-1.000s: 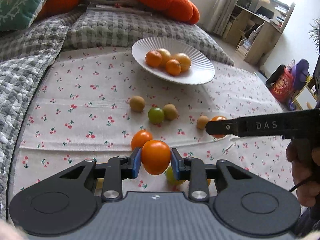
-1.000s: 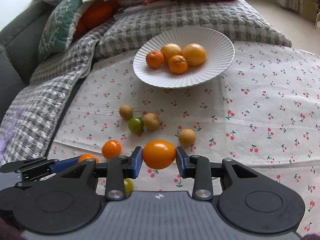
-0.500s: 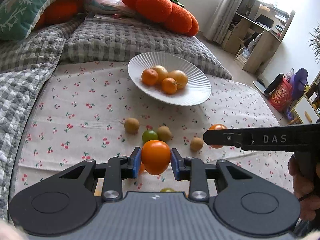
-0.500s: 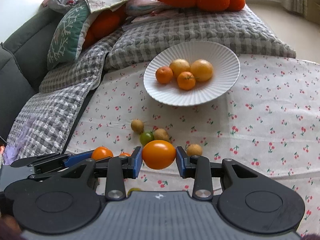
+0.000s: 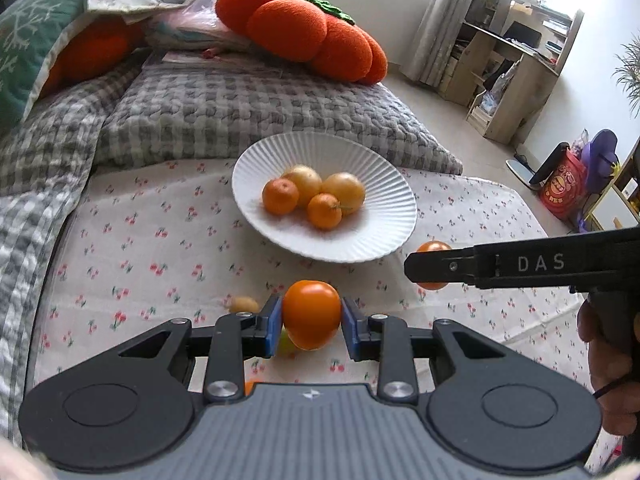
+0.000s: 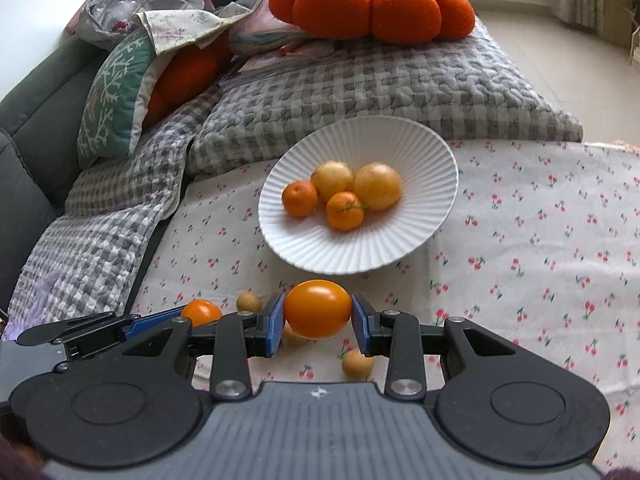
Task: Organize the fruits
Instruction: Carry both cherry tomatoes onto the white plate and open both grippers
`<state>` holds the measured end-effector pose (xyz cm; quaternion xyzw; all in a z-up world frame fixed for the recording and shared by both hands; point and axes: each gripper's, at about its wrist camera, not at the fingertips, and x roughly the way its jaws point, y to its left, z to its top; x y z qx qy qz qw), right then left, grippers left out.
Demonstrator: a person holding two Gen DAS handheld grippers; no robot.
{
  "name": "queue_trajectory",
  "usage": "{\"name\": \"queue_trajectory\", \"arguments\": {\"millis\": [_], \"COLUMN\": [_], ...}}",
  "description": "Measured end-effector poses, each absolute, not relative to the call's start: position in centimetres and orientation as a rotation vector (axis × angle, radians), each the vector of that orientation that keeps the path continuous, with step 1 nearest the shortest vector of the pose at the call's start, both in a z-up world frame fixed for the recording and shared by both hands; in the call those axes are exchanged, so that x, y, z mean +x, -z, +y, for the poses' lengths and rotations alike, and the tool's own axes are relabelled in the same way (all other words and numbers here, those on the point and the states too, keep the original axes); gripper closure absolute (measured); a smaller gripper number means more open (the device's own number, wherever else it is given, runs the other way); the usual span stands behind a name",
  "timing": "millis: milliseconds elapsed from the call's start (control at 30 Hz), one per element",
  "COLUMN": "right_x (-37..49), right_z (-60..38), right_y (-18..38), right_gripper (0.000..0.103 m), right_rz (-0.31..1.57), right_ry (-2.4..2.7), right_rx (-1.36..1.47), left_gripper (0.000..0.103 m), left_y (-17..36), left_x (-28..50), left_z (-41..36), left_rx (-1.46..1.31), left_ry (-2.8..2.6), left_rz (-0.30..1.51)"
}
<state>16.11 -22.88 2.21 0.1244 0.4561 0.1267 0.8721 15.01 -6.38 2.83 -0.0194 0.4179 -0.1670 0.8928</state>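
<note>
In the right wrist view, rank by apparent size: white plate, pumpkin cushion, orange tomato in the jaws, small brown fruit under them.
1. pumpkin cushion and white plate: look alike, unranked.
2. orange tomato, enlarged by nearness to the camera.
3. small brown fruit.

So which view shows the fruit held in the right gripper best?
The right wrist view: the orange fruit sits whole between the right gripper's blue pads, unobstructed. In the left wrist view that same fruit is mostly hidden behind the gripper's black finger, only its edges showing.
</note>
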Motion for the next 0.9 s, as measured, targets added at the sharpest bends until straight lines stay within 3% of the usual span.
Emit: {"name": "queue_trajectory", "arguments": {"millis": [500,900], "right_x": [20.9,24.2], "right_z": [-25.7,-26.2], "right_y": [-1.9,1.1], "right_gripper": [0.071,0.071], "right_rz": [0.934,0.983], "right_ry": [-0.221,-0.2], "right_rx": [0.285,0.319], "left_gripper": [0.081,0.081], "left_y": [-3.1,0.0], "left_x": [20.7,24.4], "left_z": [-6.0,-8.9], "left_rx": [-0.081,-0.03], "left_ry": [0.325,0.367], "left_rz": [0.841,0.871]}}
